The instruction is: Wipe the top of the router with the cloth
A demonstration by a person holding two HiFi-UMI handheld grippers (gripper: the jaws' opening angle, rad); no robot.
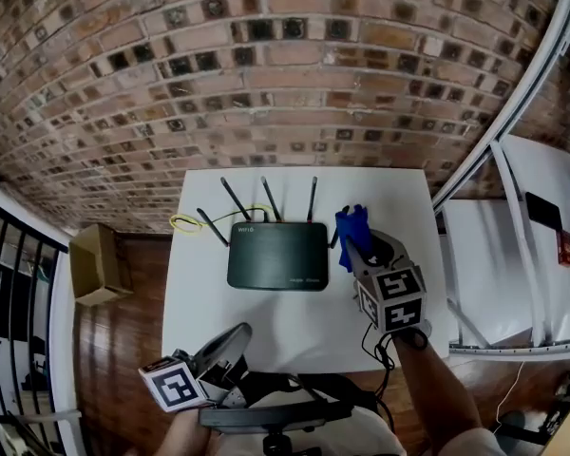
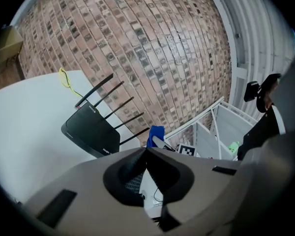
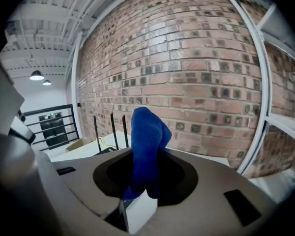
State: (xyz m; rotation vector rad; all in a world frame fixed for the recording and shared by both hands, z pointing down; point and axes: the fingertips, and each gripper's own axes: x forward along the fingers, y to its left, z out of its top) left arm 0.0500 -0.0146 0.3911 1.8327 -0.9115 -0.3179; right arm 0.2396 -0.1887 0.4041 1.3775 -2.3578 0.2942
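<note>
Lowest in frame, our left gripper has its jaws together on nothing, our right gripper at centre right clamps the blue cloth just right of the black router, which sits mid-frame on the white table below a brick wall.

the router is a flat black box with rounded corners, lying level on the white table nearer its far edge, about midway between left and right. its thin black antennas stand along its far side. the cloth is blue and bunched, pinched upright in the right gripper, just right of the router, off the tabletop.
</note>
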